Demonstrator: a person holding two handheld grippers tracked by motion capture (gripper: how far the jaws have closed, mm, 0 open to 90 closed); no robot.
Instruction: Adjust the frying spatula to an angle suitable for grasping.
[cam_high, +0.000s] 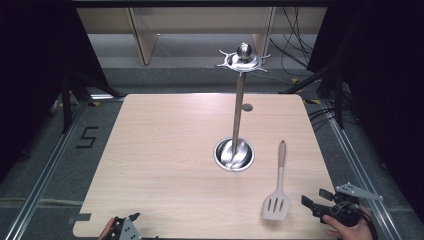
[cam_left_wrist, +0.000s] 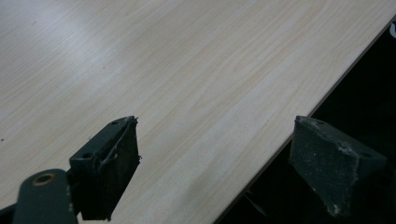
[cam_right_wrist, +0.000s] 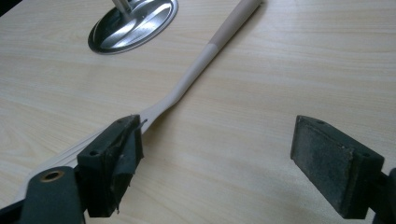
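Right tongs (cam_high: 316, 199) are spread wide with nothing between the pads, sitting low over the tabletop (cam_high: 165, 165) at its near right corner, held in a hand (cam_high: 350, 227) we can see at the bottom edge. Just to their left lies the spatula (cam_high: 278, 187), flat on the wood, slotted head close to the tongs and handle running away from them toward the far side. In the right gripper view the spatula (cam_right_wrist: 196, 70) passes right behind the left pad and angles off ahead, so it's beside the tongs, not inside them, and we can't tell if that pad is brushing it. The open gap has bare wood under it.

Further ahead and left of the right tongs there's the stand (cam_high: 239, 107), a shiny round base with a tall metal pole and a ring of hooks with a ball on top. Its base (cam_right_wrist: 133, 23) shows up past the spatula handle in the right gripper view. The spatula's handle tip ends near that base but apart from it.

Left tongs (cam_high: 125, 226) are way over at the near left corner, well apart from the right ones and from the spatula. In the left gripper view they (cam_left_wrist: 215, 163) are also spread wide and empty, one pad over the wood, the other hanging out past the tabletop's edge (cam_left_wrist: 299, 121).
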